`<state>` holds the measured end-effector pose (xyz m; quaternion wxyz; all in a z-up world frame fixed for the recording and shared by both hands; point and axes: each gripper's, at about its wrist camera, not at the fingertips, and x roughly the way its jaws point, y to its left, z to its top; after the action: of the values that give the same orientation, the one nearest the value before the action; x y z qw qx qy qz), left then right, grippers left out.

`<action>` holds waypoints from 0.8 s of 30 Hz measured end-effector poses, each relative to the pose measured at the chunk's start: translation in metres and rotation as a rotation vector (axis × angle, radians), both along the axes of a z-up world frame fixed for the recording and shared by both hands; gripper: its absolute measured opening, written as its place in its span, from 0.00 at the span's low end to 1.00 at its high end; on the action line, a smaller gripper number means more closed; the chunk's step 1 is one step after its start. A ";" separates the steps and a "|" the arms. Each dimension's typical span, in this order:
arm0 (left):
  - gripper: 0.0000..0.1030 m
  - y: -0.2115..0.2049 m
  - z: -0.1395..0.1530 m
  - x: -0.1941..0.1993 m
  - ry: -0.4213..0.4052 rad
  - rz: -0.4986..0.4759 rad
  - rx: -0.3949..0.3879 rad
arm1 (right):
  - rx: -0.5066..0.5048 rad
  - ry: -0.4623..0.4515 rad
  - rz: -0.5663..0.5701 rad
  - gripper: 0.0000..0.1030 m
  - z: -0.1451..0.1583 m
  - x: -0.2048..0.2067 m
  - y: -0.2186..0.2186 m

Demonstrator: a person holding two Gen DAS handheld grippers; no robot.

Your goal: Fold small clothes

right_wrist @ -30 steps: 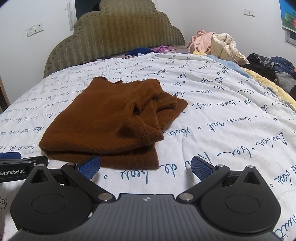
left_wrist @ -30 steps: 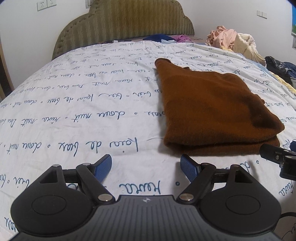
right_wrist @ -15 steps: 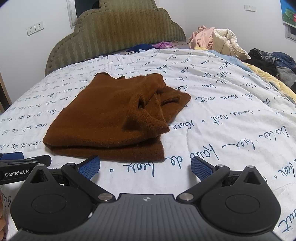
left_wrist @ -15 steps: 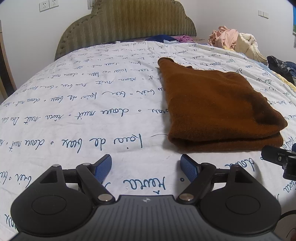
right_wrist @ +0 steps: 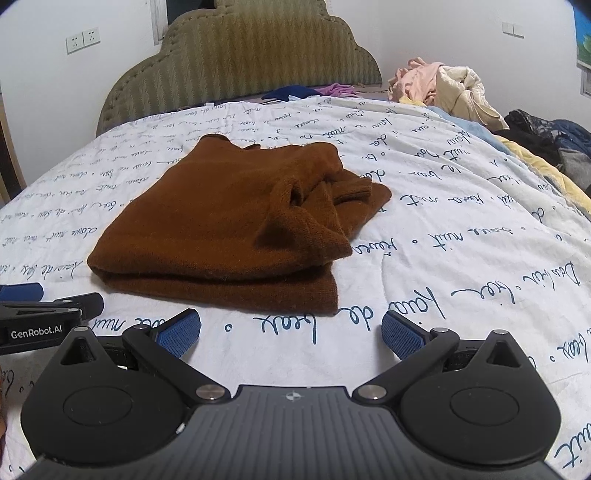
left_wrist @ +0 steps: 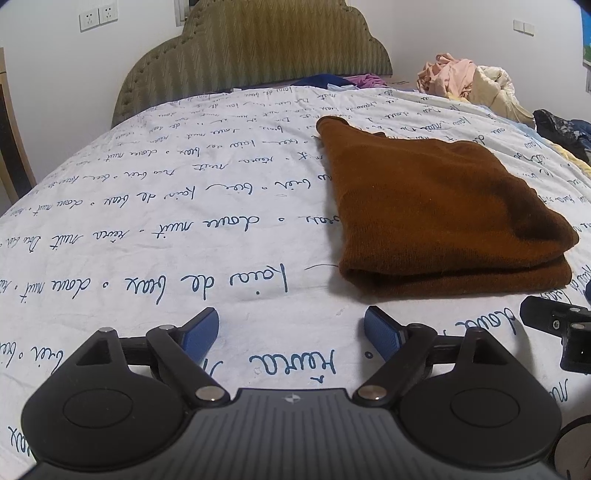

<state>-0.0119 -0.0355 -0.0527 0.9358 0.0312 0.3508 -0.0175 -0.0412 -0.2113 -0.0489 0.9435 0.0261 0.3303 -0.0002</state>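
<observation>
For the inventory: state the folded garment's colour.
Plain rust brown, no pattern; the folded garment shows best in the right wrist view.

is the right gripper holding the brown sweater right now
No, the right gripper is open over bare bedspread, short of the folded brown sweater.

A bed under a white cover printed with dark blue handwriting fills the room, backed by an olive padded headboard against white walls; two sockets sit left, a switch right
</observation>
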 end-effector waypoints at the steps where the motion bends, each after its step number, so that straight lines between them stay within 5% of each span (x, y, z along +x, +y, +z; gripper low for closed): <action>1: 0.84 0.000 0.000 0.000 -0.002 0.000 0.001 | -0.003 0.000 0.003 0.99 0.000 0.000 0.000; 24: 0.97 0.000 -0.008 -0.001 -0.020 -0.011 0.028 | -0.045 0.008 0.043 1.00 -0.008 0.000 0.004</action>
<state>-0.0128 -0.0360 -0.0604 0.9385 0.0463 0.3416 -0.0174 -0.0415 -0.2074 -0.0571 0.9423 -0.0022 0.3347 0.0127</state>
